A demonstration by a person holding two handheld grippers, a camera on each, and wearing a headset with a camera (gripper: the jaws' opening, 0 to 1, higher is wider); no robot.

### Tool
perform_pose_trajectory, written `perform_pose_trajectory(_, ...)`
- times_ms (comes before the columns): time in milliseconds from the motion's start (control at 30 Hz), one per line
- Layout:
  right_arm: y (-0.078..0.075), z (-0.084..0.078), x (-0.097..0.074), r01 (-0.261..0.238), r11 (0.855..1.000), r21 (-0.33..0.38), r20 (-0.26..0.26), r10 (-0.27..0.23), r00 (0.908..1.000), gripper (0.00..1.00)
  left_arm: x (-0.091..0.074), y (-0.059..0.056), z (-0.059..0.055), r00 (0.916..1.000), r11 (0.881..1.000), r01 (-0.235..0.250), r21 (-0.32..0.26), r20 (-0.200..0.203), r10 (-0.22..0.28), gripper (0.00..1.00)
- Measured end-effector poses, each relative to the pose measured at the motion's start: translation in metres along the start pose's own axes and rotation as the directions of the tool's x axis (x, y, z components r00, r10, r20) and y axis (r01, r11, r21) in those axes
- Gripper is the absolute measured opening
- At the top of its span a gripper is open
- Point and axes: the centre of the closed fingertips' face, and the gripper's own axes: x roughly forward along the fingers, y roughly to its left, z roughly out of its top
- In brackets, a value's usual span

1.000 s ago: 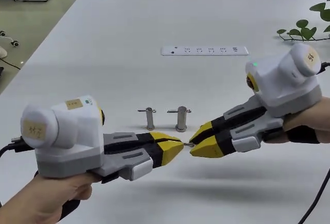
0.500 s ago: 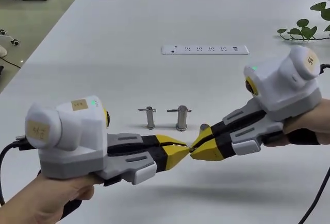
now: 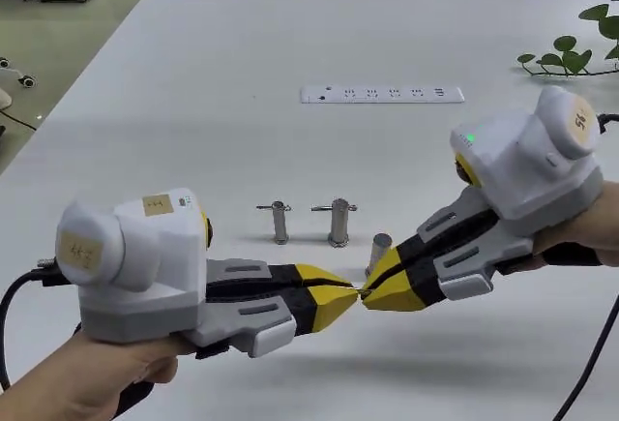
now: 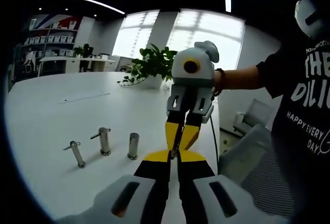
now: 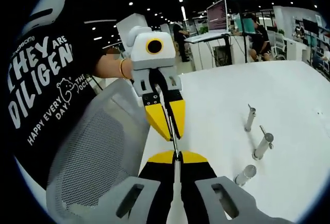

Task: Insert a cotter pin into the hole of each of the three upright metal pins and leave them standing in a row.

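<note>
Between wedge-shaped left tongs (image 3: 350,295) and right tongs (image 3: 371,295), thin wire cotter pin (image 3: 362,292)

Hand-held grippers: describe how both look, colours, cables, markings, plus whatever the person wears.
The left hand-held gripper and right hand-held gripper match: pale grey housings, black jaws ending in yellow wedge tips, and small yellowish labels. A green light glows on the right one. A black cable runs from the back of each. The person wears a black T-shirt with white lettering.
</note>
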Motion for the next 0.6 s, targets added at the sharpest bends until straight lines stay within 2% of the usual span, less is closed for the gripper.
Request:
perform_pose_trajectory(167,-0.004,-0.006,-0.002,0.031,0.999,-0.008,-0.051,-0.031,0.9982,0.00,0.004,0.007,-0.002,0.9993,0.999,-0.036,0.024,-0.007,0.036,0.05)
perform_pose_trajectory(267,-0.010,-0.010,-0.005,0.070,0.997,-0.020,-0.082,-0.071,0.9941,0.00,0.005,0.013,-0.004,0.9979,0.997,-0.062,0.034,-0.014,0.063,0.06)
perform_pose_trajectory(367,-0.018,-0.016,-0.010,0.113,0.993,-0.023,-0.121,-0.115,0.9859,0.00,0.006,0.018,-0.004,0.9959,0.995,-0.090,0.040,-0.008,0.091,0.09)
perform_pose_trajectory(500,-0.027,-0.022,-0.016,0.151,0.988,-0.022,-0.141,-0.153,0.9781,0.00,0.008,0.021,-0.005,0.9941,0.993,-0.108,0.039,-0.003,0.108,0.12)
perform_pose_trajectory(567,-0.033,-0.030,-0.022,0.181,0.983,-0.036,-0.187,-0.184,0.9650,0.00,0.009,0.023,-0.008,0.9915,0.990,-0.129,0.051,-0.010,0.130,0.13)
perform_pose_trajectory(600,-0.033,-0.030,-0.021,0.181,0.983,-0.031,-0.180,-0.183,0.9665,0.00,0.010,0.026,-0.008,0.9895,0.988,-0.143,0.055,-0.010,0.144,0.13)
